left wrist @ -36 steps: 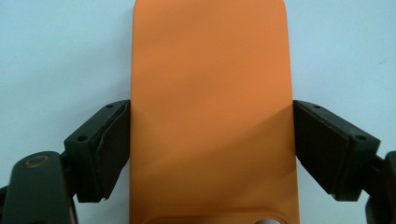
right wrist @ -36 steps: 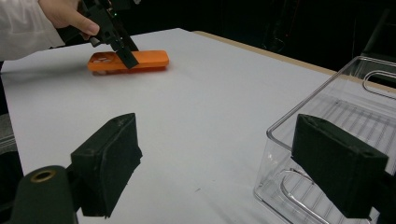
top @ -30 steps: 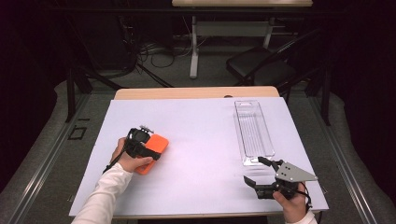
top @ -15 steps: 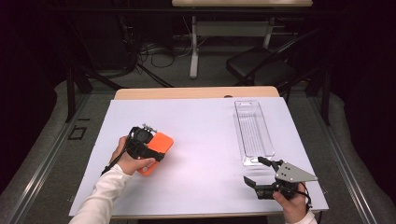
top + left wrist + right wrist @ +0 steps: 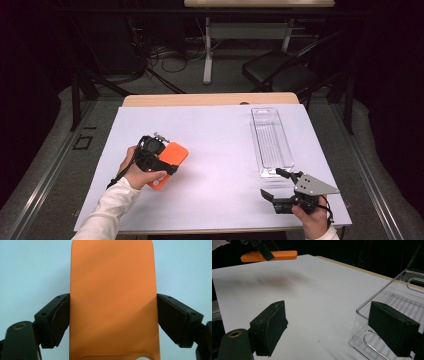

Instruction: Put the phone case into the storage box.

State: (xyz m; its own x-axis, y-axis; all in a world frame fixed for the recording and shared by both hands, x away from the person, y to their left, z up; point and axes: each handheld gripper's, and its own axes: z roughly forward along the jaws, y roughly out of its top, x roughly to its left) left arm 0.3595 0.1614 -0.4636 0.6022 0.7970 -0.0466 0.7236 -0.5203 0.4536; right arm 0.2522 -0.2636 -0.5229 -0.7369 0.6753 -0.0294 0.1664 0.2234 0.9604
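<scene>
An orange phone case (image 5: 170,159) hangs flat a little above the white sheet at the left, casting a soft shadow. My left gripper (image 5: 162,161) is shut on it. In the left gripper view the two black pads (image 5: 58,320) press on the long sides of the case (image 5: 112,285). At the front right my right gripper (image 5: 271,182) stands open with nothing between its jaws, just short of the near end of a clear plastic tray (image 5: 271,140). In the right gripper view (image 5: 327,307) the tray's corner (image 5: 387,295) lies by the right jaw and the orange case (image 5: 272,255) floats far off.
A white sheet (image 5: 215,130) covers the table, with a wooden edge (image 5: 210,99) at the back. The clear tray holds nothing. Behind the table stand a dark chair (image 5: 280,75), a table leg and cables on the floor.
My left gripper has risen with the orange case, lifting it off the sheet. The right gripper has stayed where it was.
</scene>
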